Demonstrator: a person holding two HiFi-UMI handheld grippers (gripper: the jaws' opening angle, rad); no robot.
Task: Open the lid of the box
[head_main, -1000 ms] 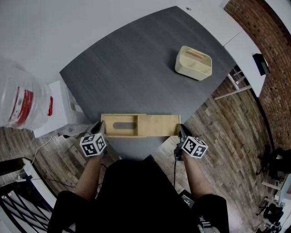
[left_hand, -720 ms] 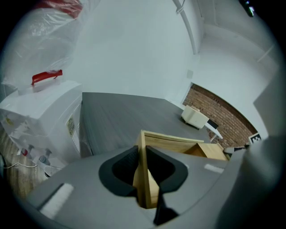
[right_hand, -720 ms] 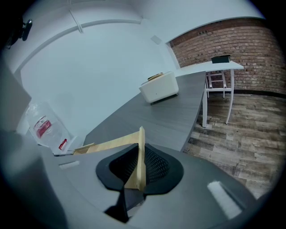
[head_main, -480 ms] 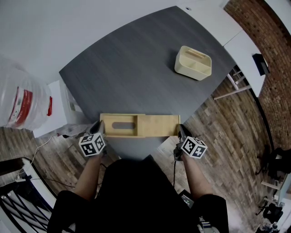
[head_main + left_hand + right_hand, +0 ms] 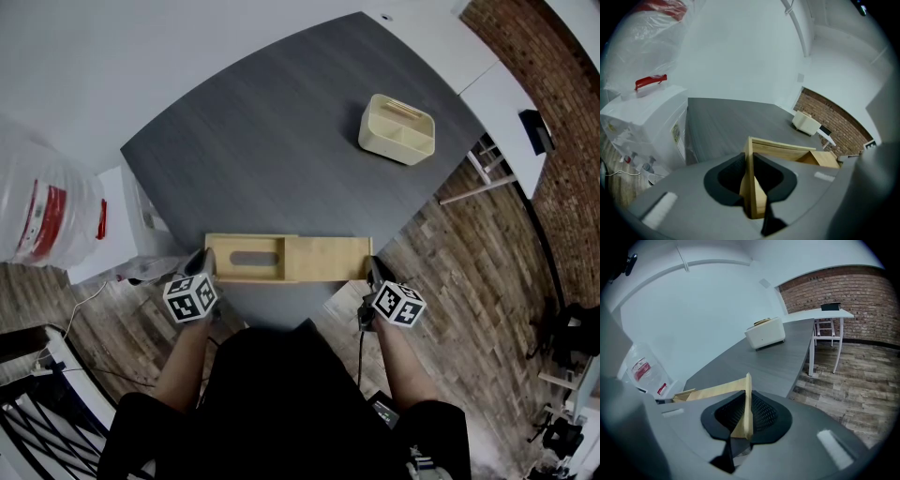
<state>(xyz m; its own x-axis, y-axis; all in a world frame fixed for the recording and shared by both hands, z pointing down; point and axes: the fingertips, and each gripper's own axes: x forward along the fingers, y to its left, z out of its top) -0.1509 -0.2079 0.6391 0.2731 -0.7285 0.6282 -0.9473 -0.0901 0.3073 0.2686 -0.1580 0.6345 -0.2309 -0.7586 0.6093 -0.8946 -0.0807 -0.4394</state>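
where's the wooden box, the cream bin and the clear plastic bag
wooden box [image 5: 323, 259], head view, on the plain right half of its top
cream bin [image 5: 389, 146], head view, on its near outer wall
clear plastic bag [image 5: 30, 173], head view, on its bulging side

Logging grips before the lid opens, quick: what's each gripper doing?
Left gripper: closed on the wooden box, left end.
Right gripper: closed on the same box's right end.
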